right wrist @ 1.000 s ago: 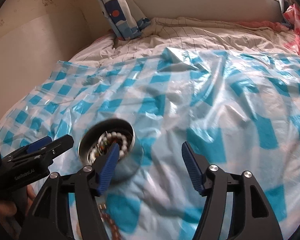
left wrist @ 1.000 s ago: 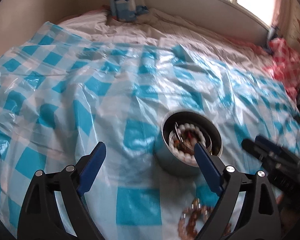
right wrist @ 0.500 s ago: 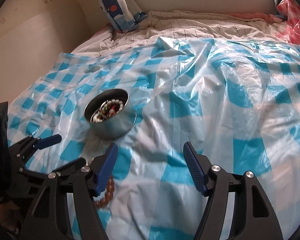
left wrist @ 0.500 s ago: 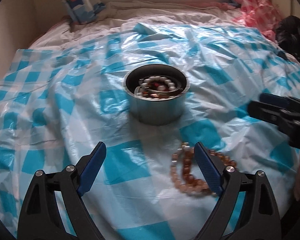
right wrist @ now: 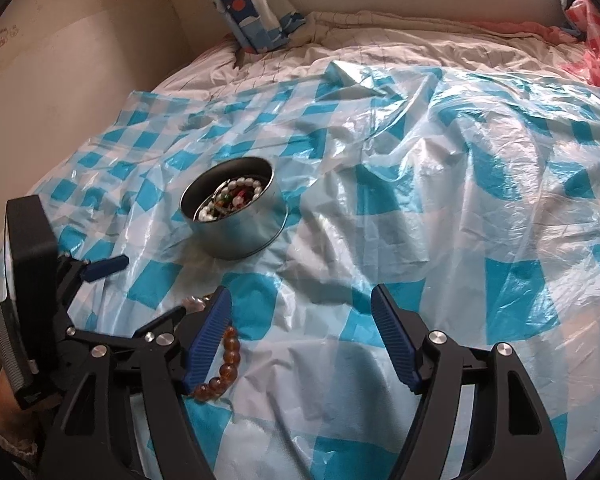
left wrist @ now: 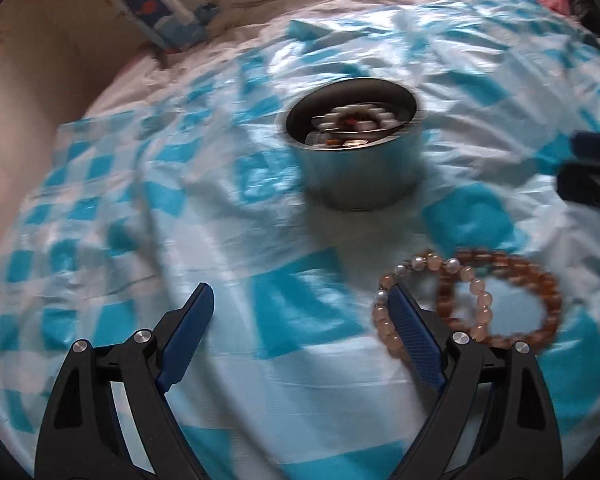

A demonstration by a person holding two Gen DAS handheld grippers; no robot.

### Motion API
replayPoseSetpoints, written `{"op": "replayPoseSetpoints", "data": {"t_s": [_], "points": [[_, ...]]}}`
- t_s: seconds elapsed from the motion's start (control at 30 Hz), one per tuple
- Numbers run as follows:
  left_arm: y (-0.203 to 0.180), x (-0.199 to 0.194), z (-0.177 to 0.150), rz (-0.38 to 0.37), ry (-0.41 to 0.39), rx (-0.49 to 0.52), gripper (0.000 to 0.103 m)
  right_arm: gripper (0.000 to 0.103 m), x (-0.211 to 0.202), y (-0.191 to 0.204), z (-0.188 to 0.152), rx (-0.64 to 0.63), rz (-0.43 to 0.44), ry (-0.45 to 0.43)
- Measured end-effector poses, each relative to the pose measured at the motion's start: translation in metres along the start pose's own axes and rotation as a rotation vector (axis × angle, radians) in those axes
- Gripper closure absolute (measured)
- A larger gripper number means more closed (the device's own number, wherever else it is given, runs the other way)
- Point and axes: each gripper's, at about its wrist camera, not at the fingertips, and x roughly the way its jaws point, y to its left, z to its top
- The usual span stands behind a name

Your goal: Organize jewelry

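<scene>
Left wrist view is showing one round tin (left wrist: 356, 168) holding beaded jewelry and two bracelets (left wrist: 468, 304) lying overlapped on the checkered sheet (left wrist: 100, 208) in front of it. Left gripper (left wrist: 300, 312) is gaping wide, empty; right gripper (right wrist: 302, 312) is opening, nothing between.

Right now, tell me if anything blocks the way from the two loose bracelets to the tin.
Nothing visible does. The amber bracelet and the pale pink bracelet lie overlapping on the checked plastic sheet, and only bare sheet lies between them and the open tin. The tin's mouth is uncovered, already holding beads.
</scene>
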Motion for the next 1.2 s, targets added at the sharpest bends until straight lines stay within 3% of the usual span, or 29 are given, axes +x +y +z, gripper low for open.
{"op": "replayPoseSetpoints", "data": {"t_s": [0.1,0.2,0.3,0.33,0.4,0.47,0.57,0.63,0.7,0.77,0.9,1.07,1.2], "points": [[0.014,0.002,0.000,0.076,0.009,-0.030,0.018,0.033,0.007,0.012,-0.004,-0.054,0.023,0.039],[0.025,-0.001,0.001,0.047,-0.005,-0.070,0.021,0.033,0.013,0.034,-0.009,-0.154,0.042,0.065],[0.025,-0.014,0.003,0.019,-0.080,-0.074,0.021,0.034,0.018,0.050,-0.014,-0.217,0.076,0.072],[0.024,-0.017,0.005,0.009,-0.106,-0.070,0.021,0.036,0.019,0.053,-0.015,-0.226,0.080,0.074],[0.023,-0.022,0.007,-0.029,-0.144,-0.067,0.022,0.051,0.025,0.057,-0.016,-0.239,0.086,0.088],[0.022,-0.019,0.010,-0.077,-0.141,-0.076,0.029,0.060,0.031,0.059,-0.017,-0.249,0.087,0.109],[0.023,-0.007,0.013,-0.176,-0.102,-0.110,0.046,0.064,0.041,0.064,-0.019,-0.279,0.074,0.139],[0.024,0.002,0.012,-0.230,-0.055,-0.126,0.065,0.070,0.050,0.066,-0.022,-0.297,0.038,0.172],[0.020,0.013,0.009,-0.294,0.007,-0.120,0.080,0.087,0.051,0.064,-0.022,-0.295,-0.001,0.172],[0.012,0.013,0.007,-0.303,0.015,-0.071,0.095,0.090,0.050,0.054,-0.019,-0.265,-0.069,0.155],[0.008,0.004,0.006,-0.345,-0.004,-0.054,0.096,0.090,0.044,0.036,-0.014,-0.190,-0.100,0.134],[0.013,0.011,0.005,-0.326,0.022,-0.096,0.094,0.087,0.049,0.037,-0.014,-0.208,-0.101,0.150],[0.010,0.010,0.005,-0.335,0.024,-0.061,0.096,0.090,0.053,0.036,-0.013,-0.204,-0.090,0.162]]}}
